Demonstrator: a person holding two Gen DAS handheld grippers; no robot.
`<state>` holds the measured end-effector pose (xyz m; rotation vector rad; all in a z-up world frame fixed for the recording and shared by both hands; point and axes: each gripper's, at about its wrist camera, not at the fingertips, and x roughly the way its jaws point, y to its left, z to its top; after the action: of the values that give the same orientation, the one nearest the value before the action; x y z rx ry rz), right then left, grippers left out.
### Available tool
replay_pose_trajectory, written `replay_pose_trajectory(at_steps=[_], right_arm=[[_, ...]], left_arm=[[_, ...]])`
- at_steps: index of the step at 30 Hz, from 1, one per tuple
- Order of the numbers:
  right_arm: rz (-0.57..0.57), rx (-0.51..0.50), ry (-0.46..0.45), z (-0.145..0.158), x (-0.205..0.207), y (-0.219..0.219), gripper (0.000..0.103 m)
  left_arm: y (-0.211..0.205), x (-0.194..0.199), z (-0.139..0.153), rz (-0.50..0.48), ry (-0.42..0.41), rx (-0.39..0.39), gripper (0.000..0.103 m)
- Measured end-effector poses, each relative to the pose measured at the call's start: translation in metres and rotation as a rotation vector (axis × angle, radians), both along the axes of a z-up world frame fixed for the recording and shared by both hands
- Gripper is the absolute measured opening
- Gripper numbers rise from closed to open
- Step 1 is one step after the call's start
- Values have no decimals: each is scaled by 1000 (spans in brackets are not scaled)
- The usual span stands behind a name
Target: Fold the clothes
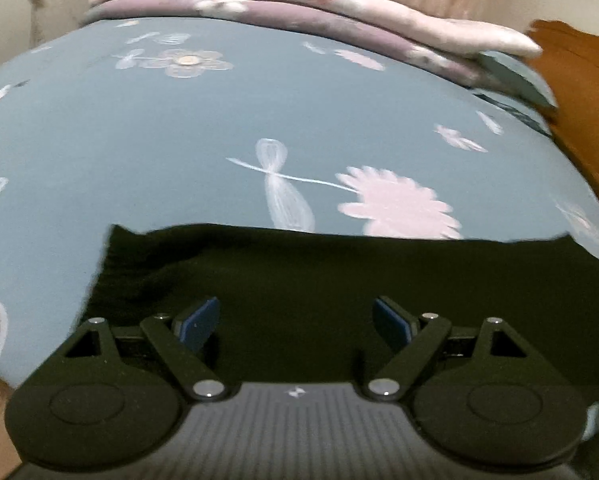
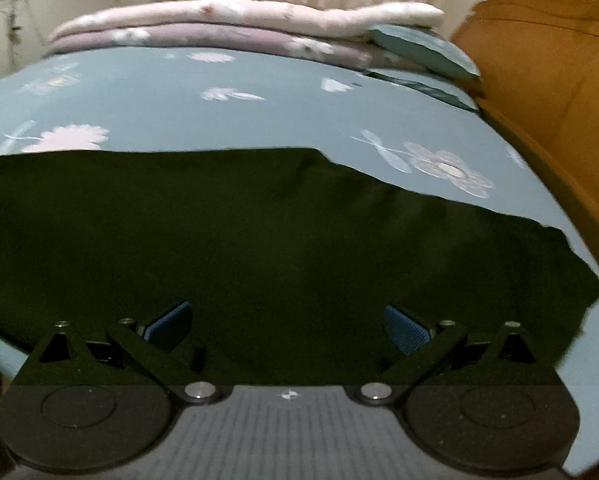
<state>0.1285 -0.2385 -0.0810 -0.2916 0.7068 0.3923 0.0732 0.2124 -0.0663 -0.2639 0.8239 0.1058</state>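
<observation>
Both grippers hang low over a dark garment spread on a bed. On the left gripper (image 1: 295, 322) the two blue pads (image 1: 199, 322) stand wide apart with nothing between them, only the dark cloth (image 1: 339, 280) lying beneath. On the right gripper (image 2: 287, 328) the blue pads (image 2: 407, 330) are likewise spread wide and hold nothing.

From the left wrist, the garment's far edge runs roughly straight across the view, and its left corner sits just ahead and to the left of the fingers. From the right wrist, the garment (image 2: 219, 232) fills the middle of the view; its far edge slopes down toward the right and ends in an uneven, rumpled corner. The cloth looks mostly flat with faint creases.

Under it lies a blue-grey bedsheet (image 1: 179, 128) printed with pale flowers and dragonflies. At the far end of the bed sits a stack of folded pink and mauve quilts (image 2: 219, 26), with a blue pillow (image 2: 423, 54) tucked at its right end. An orange-brown wooden headboard (image 2: 539, 60) rises on the right.
</observation>
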Motion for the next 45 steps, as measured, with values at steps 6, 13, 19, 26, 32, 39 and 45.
replay_pose_trajectory(at_steps=[6, 13, 19, 26, 32, 39, 45], right_arm=[[-14, 30, 102, -22, 5, -5, 103], [-61, 61, 97, -19, 5, -19, 103], [-38, 95, 92, -15, 1, -18, 103], [-25, 98, 94, -11, -3, -14, 103], [-12, 101, 78, -4, -6, -7, 103], [1, 75, 64, 1, -8, 0, 103], [34, 80, 48, 2, -10, 8, 103]], left_arm=[[-8, 13, -26, 32, 117, 38, 85], [-1, 12, -31, 39, 135, 76, 86], [8, 9, -31, 54, 134, 73, 86], [17, 7, -20, 62, 92, 67, 86], [30, 13, -17, 80, 67, 71, 86], [37, 13, -18, 88, 65, 29, 86], [-18, 33, 17, -139, -3, -59, 86]])
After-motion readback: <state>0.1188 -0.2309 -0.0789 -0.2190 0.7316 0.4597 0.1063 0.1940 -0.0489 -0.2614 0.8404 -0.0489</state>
